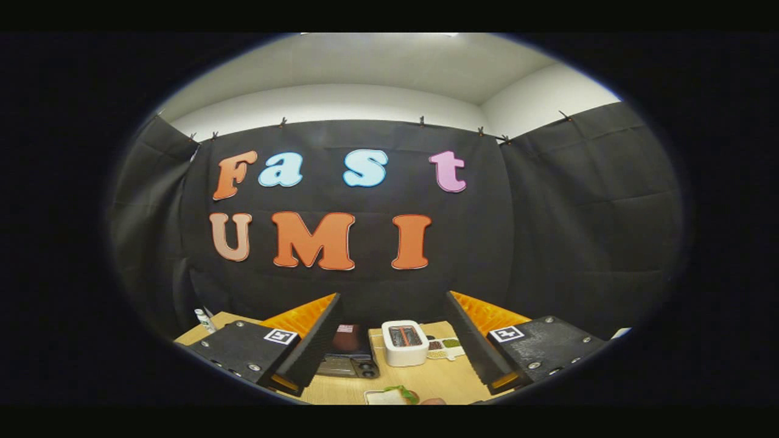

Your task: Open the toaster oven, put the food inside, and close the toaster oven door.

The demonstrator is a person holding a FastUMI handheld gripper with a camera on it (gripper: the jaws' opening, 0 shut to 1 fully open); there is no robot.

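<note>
Spreading wide apart and gripping nothing, tool (389, 380) hanging above wooden bench (438, 380), fingers (307, 344) angling outward. Lying nearest, between the fingertips, plate (384, 397) carrying food (401, 392): something pale with a green leaf, partly cut off. Sitting just ahead, between the fingers, white toaster (405, 343) showing reddish slots on top. Standing beside it, close to the left finger, dark toaster oven (352, 358), door closed, knobs facing forward. Lying by the toaster's other side, small tray (445, 348) holding brown and green bits, too small to identify. Poking up beyond the left finger, small bottle (204, 320).
</note>
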